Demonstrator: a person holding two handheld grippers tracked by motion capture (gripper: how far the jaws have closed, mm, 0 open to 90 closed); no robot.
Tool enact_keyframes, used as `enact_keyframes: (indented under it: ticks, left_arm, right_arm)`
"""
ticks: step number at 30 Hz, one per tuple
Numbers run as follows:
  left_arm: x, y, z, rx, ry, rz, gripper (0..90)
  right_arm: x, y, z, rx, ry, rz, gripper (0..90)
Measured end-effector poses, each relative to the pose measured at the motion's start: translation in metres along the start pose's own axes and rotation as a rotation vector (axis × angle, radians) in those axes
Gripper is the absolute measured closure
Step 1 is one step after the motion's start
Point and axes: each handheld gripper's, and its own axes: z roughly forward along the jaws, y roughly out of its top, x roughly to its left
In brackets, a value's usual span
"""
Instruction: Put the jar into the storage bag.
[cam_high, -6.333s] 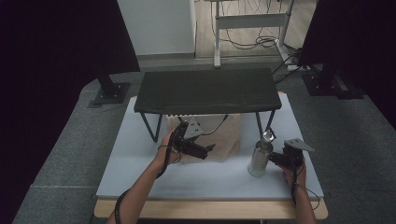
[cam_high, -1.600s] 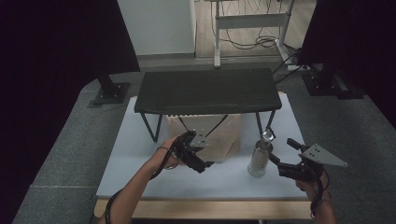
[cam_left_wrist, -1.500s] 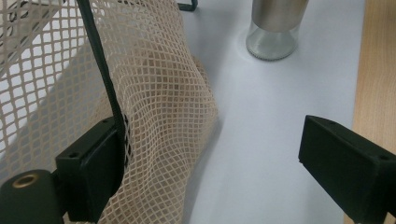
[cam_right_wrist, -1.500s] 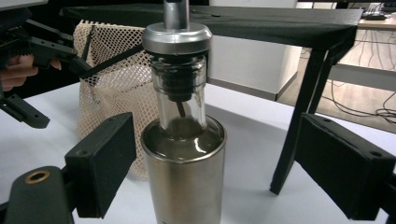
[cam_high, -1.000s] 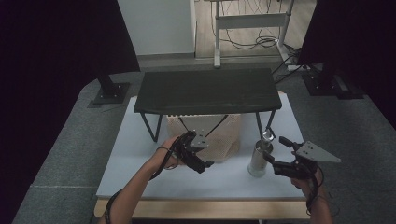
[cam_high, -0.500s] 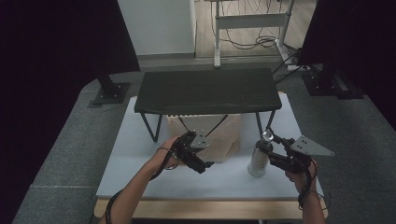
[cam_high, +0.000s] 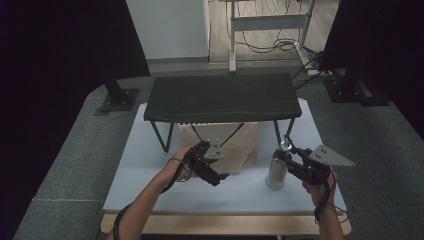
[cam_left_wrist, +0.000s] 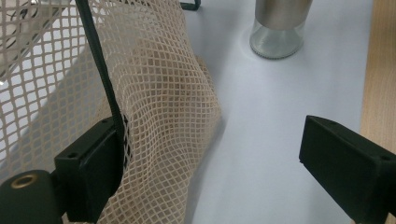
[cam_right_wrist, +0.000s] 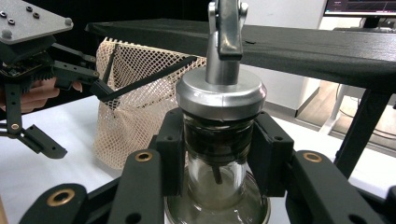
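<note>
Right gripper (cam_right_wrist: 219, 154) was clamped on the neck of the glass bottle with a silver metal pourer cap (cam_right_wrist: 219, 100), which stood on the white table (cam_high: 150, 160) at its near right. My left gripper (cam_left_wrist: 205, 163) had its jaws wide apart, one jaw touching the beige mesh net bag (cam_left_wrist: 154, 93) lying under the black metal stand (cam_high: 220, 97).

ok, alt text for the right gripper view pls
The right gripper clamps its two black jaws around the glass neck of a dispenser bottle, just under its silver cap and spout. Behind it, a beige mesh bag hangs beneath a black shelf, with the left gripper beside the bag.
</note>
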Motion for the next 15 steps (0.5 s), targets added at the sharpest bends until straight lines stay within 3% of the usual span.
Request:
enact_keyframes:
  ticks: [8,15]
  left_arm:
    - [0.0,0.0,0.0,0.007,-0.001,0.006,8.9]
    - [-0.001,0.002,0.0,0.024,0.0,0.02,8.9]
  right_arm:
    - [0.004,0.01,-0.002,-0.023,0.005,-0.009,60.4]
    - [0.009,0.02,-0.005,-0.098,-0.018,-0.001,60.4]
